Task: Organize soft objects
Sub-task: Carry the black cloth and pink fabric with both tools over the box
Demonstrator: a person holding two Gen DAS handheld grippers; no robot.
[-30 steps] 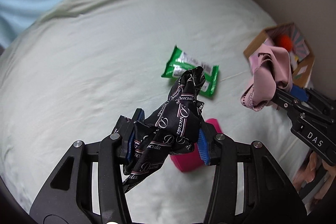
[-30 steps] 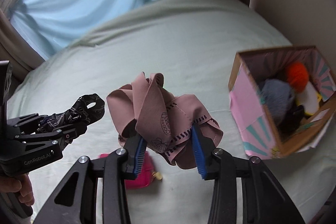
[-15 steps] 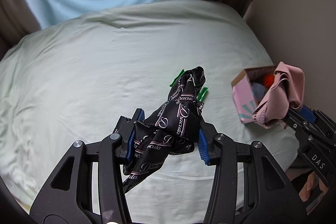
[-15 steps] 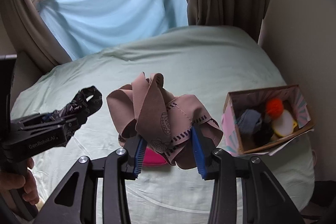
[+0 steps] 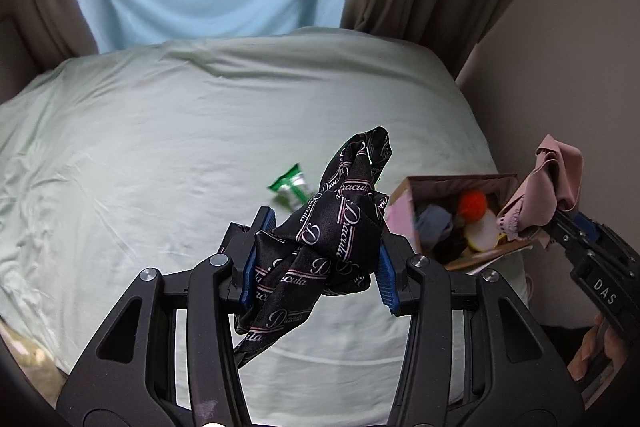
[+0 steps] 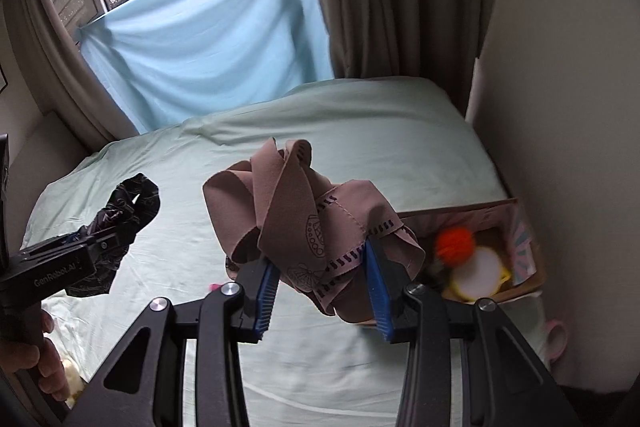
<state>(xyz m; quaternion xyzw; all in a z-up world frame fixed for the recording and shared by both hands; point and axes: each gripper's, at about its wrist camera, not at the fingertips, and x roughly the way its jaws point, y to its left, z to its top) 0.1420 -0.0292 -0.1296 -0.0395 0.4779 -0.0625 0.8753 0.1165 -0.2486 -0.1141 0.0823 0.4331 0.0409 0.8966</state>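
Note:
My left gripper [image 5: 318, 259] is shut on a bunched black cloth with pink lettering [image 5: 340, 227], held high over the pale green bed [image 5: 160, 147]. My right gripper [image 6: 322, 281] is shut on a crumpled dusty-pink cloth [image 6: 304, 215]. From the left wrist view that pink cloth [image 5: 548, 191] hangs at the right, over the far corner of an open cardboard box [image 5: 404, 203]. The box [image 6: 520, 259] holds an orange pompom [image 6: 456, 243], a round white-and-yellow item and grey and dark soft things. In the right wrist view the black cloth [image 6: 128, 203] shows at the left.
A green snack packet [image 5: 290, 185] lies on the sheet left of the box. A sliver of a magenta object [image 6: 214, 285] peeks out behind my right gripper. A wall runs along the right; curtains and a blue cloth [image 6: 200, 39] hang behind the bed.
Both grippers have risen and pulled back with their cloths still clamped. The bed now looks smaller and farther, the window and curtains have come into view, and the magenta object has slid almost out of sight.

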